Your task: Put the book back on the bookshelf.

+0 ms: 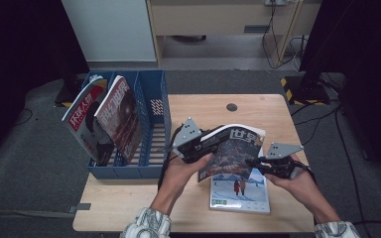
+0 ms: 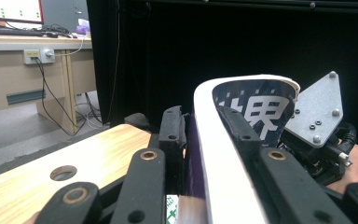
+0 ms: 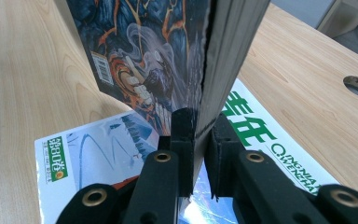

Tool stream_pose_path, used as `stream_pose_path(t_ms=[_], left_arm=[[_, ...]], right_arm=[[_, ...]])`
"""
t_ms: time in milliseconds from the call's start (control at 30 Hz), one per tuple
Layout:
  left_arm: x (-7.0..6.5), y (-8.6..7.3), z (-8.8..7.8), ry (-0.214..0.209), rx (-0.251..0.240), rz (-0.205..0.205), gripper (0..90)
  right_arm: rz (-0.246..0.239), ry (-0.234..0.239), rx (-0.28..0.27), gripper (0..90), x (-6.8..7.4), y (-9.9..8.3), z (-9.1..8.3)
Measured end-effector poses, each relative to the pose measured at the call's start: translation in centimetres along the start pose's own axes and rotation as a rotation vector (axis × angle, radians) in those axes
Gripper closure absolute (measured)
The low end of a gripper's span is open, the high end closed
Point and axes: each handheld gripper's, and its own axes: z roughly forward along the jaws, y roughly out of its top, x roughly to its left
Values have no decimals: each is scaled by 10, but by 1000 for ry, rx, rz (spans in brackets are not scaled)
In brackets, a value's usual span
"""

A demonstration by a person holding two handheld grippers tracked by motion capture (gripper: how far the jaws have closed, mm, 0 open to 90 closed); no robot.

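Right gripper [image 3: 198,135] jaws pinching dark magazine [image 3: 168,56], left gripper [image 2: 205,135] jaws seemingly gripping its spine, barcode visible from right gripper view.

Blue file rack [image 1: 151,124] left; bare tabletop [image 1: 273,111] beyond.

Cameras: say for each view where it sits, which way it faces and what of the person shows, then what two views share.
High view: above the table, looking forward and down; forearms, left gripper and right gripper hold the dark magazine.
Left gripper view: on that gripper, looking along its jaws, which straddle the magazine's white spine.
Right gripper view: on that gripper; jaws pinch the page edge.
Shared: both gripper views show the magazine.
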Motion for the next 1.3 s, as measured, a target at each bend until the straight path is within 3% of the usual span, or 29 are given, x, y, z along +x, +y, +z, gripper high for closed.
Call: stream_pose_path(t_ms=[300, 500, 600, 767, 833, 1133, 1300], left_arm=[[-4, -1, 0, 22, 3, 8, 790], [-6, 0, -2, -2, 10, 22, 796], [-6, 0, -2, 0, 8, 20, 800], [-6, 0, -3, 14, 3, 13, 816], [-5, -1, -4, 18, -1, 7, 818], [-4, 0, -7, 27, -1, -1, 821], [-3, 4, -11, 38, -25, -27, 822]], right_arm=[[11, -4, -20, 795, 0, -1, 1], [68, -22, -43, 609, -5, -8, 3], [80, -60, -10, 458, -6, -12, 6], [122, -88, 45, 296, -8, -22, 12], [138, -120, 67, 221, -9, -28, 15], [248, -203, 86, 184, -15, -62, 12], [299, -252, 105, 143, -19, -77, 5]])
